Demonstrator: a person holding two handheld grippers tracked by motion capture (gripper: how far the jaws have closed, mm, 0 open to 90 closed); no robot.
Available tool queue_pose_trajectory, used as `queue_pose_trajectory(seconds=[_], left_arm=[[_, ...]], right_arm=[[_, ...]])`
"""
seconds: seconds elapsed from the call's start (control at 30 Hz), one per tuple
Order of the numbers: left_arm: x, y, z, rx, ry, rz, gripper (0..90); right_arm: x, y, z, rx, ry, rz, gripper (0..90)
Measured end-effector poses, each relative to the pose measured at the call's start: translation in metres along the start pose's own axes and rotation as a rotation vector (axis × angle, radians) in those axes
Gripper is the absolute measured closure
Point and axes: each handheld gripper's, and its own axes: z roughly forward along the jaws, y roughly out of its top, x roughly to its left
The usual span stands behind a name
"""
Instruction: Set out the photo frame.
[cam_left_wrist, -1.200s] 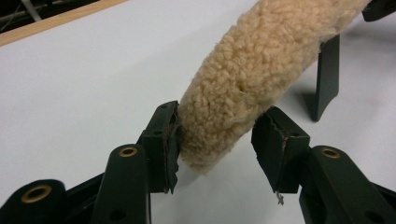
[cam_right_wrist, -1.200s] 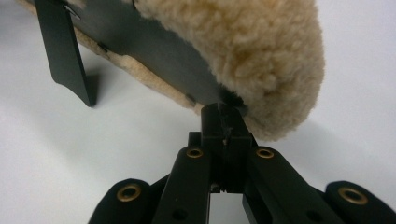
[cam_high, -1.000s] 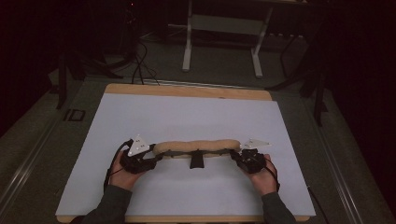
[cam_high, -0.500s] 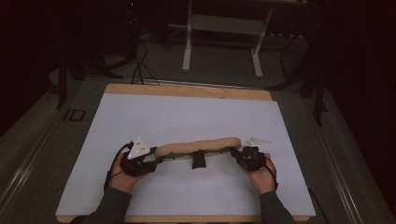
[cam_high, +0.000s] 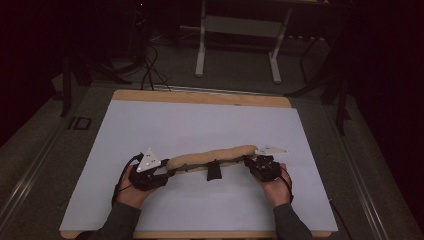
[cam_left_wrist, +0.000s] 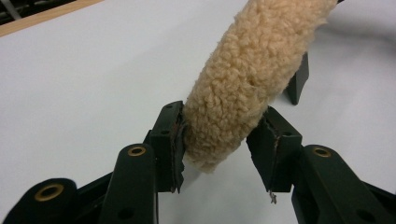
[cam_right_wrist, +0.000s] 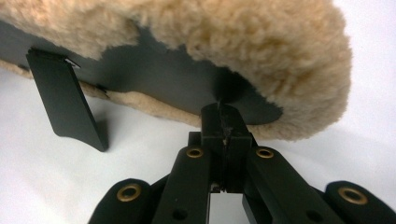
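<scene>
- Fleece pad (cam_high: 212, 156): long axis left to right across the near half of the surface (cam_high: 200, 120), black strap tab (cam_high: 213, 171) hanging near its middle.
- Left tongs (cam_high: 167, 170): at the pad's left end, half open, jaws just closing; left jaw touching fleece, right jaw a little clear, no firm grip yet.
- Right tongs (cam_high: 248, 161): at the pad's right end, shut tight on the dark underside edge below the fleece.
- Judged: coming grip depends on the left end staying centred between the left jaws.
</scene>
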Motion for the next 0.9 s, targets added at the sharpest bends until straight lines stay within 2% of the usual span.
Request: queue_pose_trajectory(seconds=[0.17, 0.53, 0.9], left_arm=[[-0.002, 0.000, 0.000, -0.002, -0.007, 0.000, 58.0], [-0.005, -0.001, -0.001, -0.004, -0.025, -0.002, 58.3], [-0.011, -0.002, -0.003, -0.005, -0.042, 0.007, 58.9]], right_arm=[[0.001, 0.003, 0.004, -0.002, 0.013, 0.011, 90.0], [0.004, 0.010, 0.008, 0.012, 0.009, -0.003, 89.9], [0.005, 0.017, 0.011, 0.012, 0.014, 0.006, 90.0]])
